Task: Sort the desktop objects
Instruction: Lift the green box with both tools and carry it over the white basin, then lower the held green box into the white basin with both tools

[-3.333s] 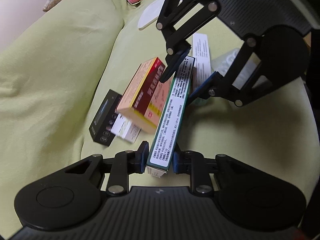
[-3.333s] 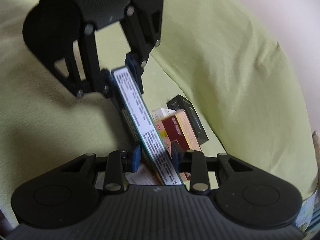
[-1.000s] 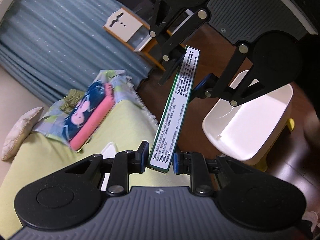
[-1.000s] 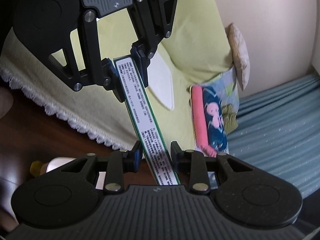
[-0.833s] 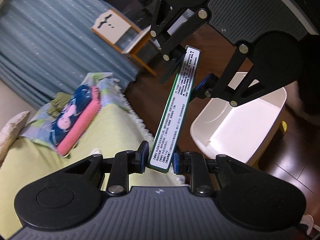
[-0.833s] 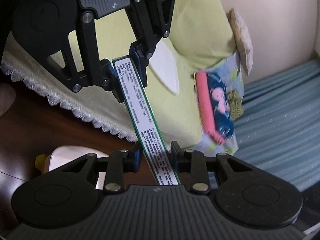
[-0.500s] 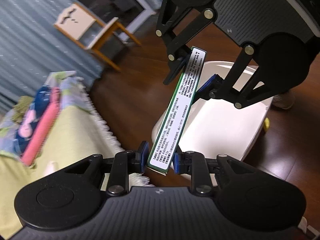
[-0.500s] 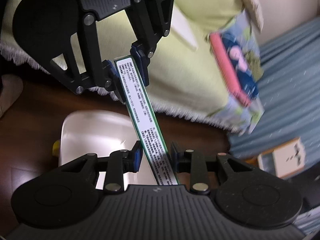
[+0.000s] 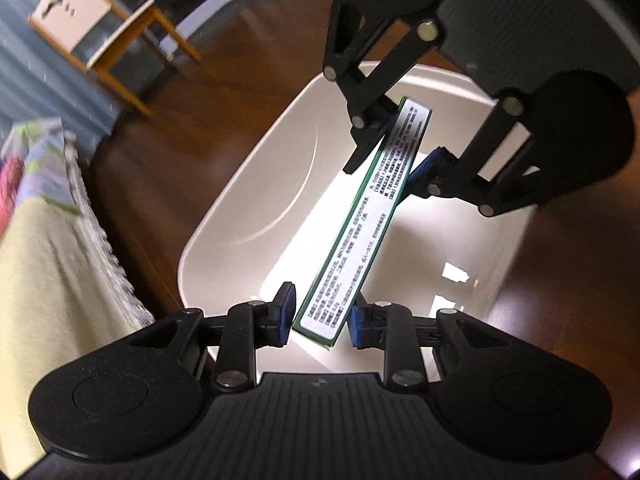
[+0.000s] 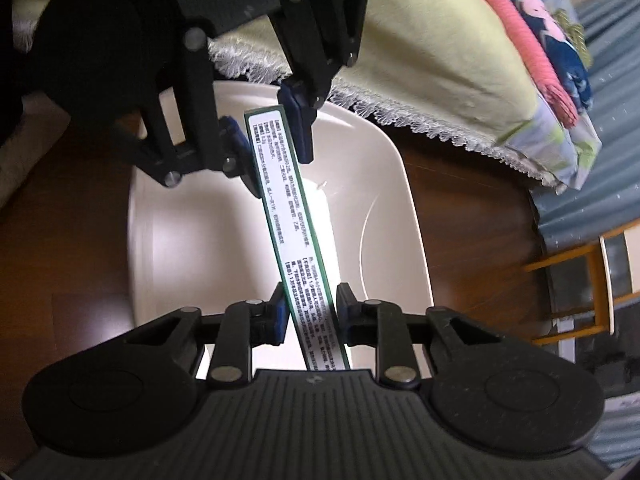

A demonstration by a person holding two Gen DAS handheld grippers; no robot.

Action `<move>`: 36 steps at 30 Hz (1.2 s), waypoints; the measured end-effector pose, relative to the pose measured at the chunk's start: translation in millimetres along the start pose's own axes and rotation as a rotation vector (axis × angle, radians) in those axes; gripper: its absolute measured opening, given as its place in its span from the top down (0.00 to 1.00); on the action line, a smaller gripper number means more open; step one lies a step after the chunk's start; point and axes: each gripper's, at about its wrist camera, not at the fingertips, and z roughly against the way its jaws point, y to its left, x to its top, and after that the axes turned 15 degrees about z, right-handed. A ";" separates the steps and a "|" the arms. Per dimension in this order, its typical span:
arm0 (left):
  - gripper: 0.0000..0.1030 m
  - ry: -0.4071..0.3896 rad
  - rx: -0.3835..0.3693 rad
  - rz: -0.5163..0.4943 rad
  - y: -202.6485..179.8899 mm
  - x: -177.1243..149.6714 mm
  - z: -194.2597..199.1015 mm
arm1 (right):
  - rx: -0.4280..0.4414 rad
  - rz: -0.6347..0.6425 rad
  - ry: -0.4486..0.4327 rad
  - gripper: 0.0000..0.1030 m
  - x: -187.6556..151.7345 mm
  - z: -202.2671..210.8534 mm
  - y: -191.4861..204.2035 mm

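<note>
Box [image 9: 362, 236] over bin [image 9: 256, 184], one end between each gripper's pads.
Left gripper [image 9: 320, 316] and right gripper [image 10: 310, 314] have both slackened, jaws barely parted round it (contact hard to judge); widen both together so it drops flat, well inside the rim.

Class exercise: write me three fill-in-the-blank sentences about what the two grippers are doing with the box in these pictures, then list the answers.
1. The green box is held above a white ___.
2. The left gripper and right gripper flank opposite ___ of the box.
3. The tub stands on a dark ___ floor.

Answers: tub; ends; wooden
</note>
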 end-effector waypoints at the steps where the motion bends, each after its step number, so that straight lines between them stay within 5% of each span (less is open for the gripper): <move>1: 0.68 0.010 0.000 0.007 2.2 0.2 -7.2 | 0.020 -0.017 0.002 0.80 -0.2 -4.0 -3.1; 17: 0.60 0.083 -0.030 0.086 17.8 -11.7 -49.9 | 0.231 -0.182 0.060 0.84 -13.6 -52.8 -1.3; 26: 0.57 0.049 0.014 0.093 32.8 -11.2 -33.2 | 0.386 -0.549 0.105 0.84 -28.3 -71.8 -32.8; 28: 0.49 0.041 0.023 0.104 37.2 -12.9 -25.4 | 0.389 -0.561 0.116 0.84 -27.6 -73.3 -33.5; 31: 0.40 0.020 0.020 0.171 52.5 -10.1 -18.2 | 0.371 -0.549 0.127 0.80 -22.5 -74.1 -32.8; 36: 0.40 -0.032 0.017 0.334 87.2 -12.5 5.1 | 0.371 -0.574 0.112 0.80 -13.6 -70.3 -34.8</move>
